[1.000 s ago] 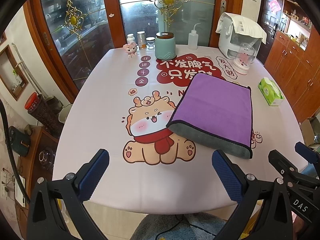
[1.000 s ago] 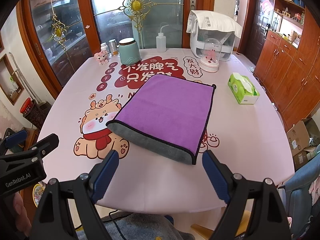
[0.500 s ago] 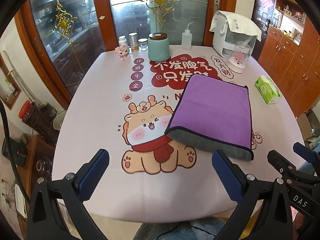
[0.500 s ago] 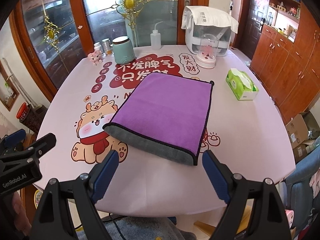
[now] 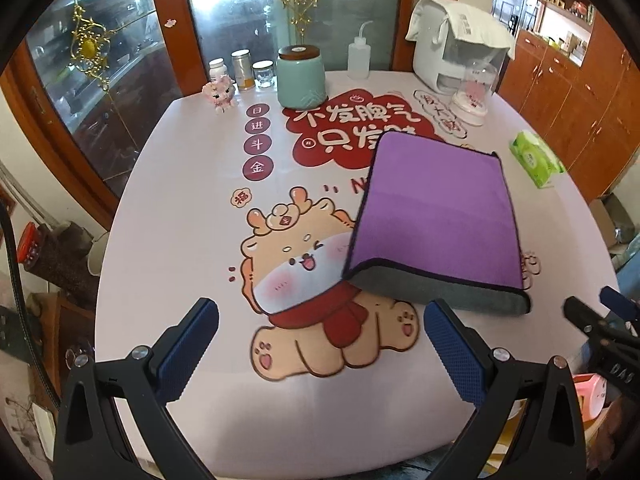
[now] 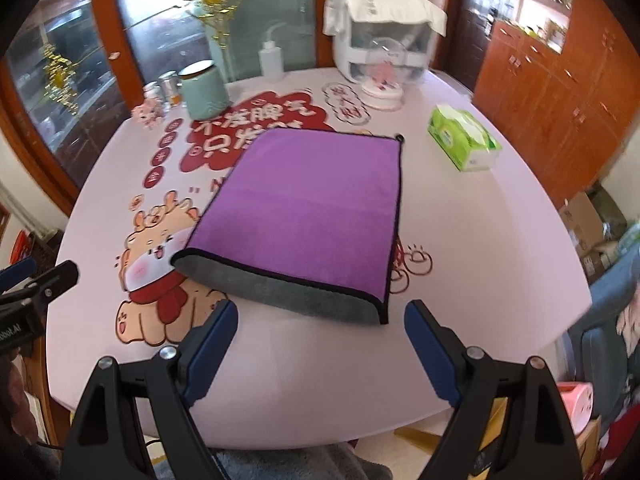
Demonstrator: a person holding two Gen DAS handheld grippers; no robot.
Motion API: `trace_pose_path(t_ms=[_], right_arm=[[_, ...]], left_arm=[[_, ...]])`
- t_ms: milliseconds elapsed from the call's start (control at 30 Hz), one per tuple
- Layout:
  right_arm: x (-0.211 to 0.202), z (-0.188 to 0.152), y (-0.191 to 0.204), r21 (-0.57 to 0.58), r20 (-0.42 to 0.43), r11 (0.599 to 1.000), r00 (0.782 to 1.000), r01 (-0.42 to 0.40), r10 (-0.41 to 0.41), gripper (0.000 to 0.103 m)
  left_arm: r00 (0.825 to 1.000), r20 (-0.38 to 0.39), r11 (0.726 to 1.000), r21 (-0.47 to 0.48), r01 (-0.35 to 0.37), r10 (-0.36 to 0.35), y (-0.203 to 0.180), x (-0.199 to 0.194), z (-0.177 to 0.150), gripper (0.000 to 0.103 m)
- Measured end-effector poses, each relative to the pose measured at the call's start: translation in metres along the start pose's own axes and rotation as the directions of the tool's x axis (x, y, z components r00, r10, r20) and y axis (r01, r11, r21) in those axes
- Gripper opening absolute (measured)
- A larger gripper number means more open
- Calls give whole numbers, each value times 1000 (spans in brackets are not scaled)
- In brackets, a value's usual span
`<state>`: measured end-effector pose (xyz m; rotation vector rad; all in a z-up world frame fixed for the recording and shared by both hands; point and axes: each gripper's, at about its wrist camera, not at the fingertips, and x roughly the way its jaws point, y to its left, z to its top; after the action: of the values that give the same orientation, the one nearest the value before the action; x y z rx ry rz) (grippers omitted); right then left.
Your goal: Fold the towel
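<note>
A purple towel (image 5: 436, 208) with a grey underside lies folded once on the table, its grey fold edge toward me; it also shows in the right wrist view (image 6: 308, 208). My left gripper (image 5: 320, 336) is open and empty, hovering over the table's near part, left of the towel's near edge. My right gripper (image 6: 320, 336) is open and empty, just short of the towel's grey near edge. The tip of the right gripper shows at the right edge of the left wrist view (image 5: 600, 316).
The table has a pink cartoon cloth (image 5: 180, 220). At the back stand a teal canister (image 5: 301, 76), small jars (image 5: 242, 70), a squeeze bottle (image 5: 358, 56), a white appliance (image 5: 456, 48) and a glass dome (image 5: 474, 94). A green tissue pack (image 6: 464, 142) lies right of the towel.
Both grippers have moved forward and lower over the table toward the towel's near edge. The towel has not moved. Both stay open.
</note>
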<state>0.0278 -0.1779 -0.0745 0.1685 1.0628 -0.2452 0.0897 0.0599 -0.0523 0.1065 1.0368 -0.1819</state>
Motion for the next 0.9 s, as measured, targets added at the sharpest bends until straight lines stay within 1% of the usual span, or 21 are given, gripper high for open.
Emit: trace_pose_path(t_ms=[167, 233, 333, 433, 500, 567, 667, 733, 767, 833, 900], right_arm=[[11, -7, -20, 67, -6, 998, 1000, 13, -12, 86], [14, -12, -26, 80, -6, 997, 1000, 20, -19, 86], [18, -17, -36, 94, -4, 995, 1000, 29, -29, 86], [22, -20, -42, 100, 3, 995, 1000, 30, -31, 86], [26, -21, -45, 85, 11, 996, 999, 34, -35, 86], [31, -22, -45, 55, 18, 998, 999, 39, -41, 85], [43, -24, -44, -19, 25, 999, 999, 31, -31, 81], [50, -26, -42, -59, 19, 998, 1000, 19, -18, 76], [56, -27, -41, -84, 10, 996, 1000, -1, 2, 74], [66, -27, -41, -112, -12, 993, 999, -34, 33, 68], [74, -27, -40, -129, -30, 989, 998, -66, 63, 66]], left_arm=[[999, -33, 998, 56, 16, -14, 6, 27, 3, 102], [999, -33, 996, 87, 20, -18, 4, 36, 5, 101], [999, -36, 986, 166, 15, -9, -3, 52, 7, 100], [999, -36, 973, 229, 37, -30, -10, 64, 8, 100], [998, -42, 967, 251, 53, -44, -12, 71, 8, 100], [996, -56, 961, 265, 84, -72, -13, 82, 9, 98], [989, -72, 948, 285, 145, -130, -13, 93, 9, 96], [987, -75, 941, 297, 160, -144, -15, 99, 9, 95], [985, -78, 937, 305, 172, -156, -15, 103, 10, 95], [979, -98, 927, 316, 202, -180, -18, 110, 11, 95], [972, -119, 917, 324, 232, -203, -20, 116, 12, 95]])
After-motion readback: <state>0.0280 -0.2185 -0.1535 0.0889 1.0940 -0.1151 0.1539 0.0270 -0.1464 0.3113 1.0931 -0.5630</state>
